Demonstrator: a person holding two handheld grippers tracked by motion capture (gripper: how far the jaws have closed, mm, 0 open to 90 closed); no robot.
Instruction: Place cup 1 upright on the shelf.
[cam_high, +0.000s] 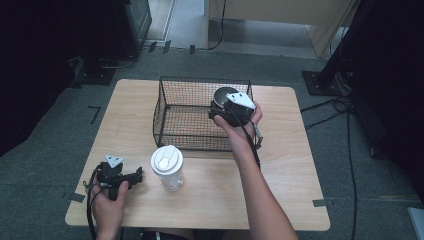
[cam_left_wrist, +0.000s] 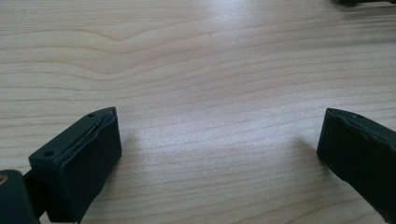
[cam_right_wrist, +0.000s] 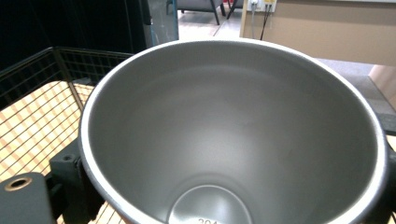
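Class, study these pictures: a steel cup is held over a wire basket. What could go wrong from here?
1. The right hand-held gripper grips the steel cup by its smooth sides, so it might slip.
2. The cup hangs close to the wire basket rim and could knock it.
3. The lidded plastic cup stands near the forearm and might get toppled.
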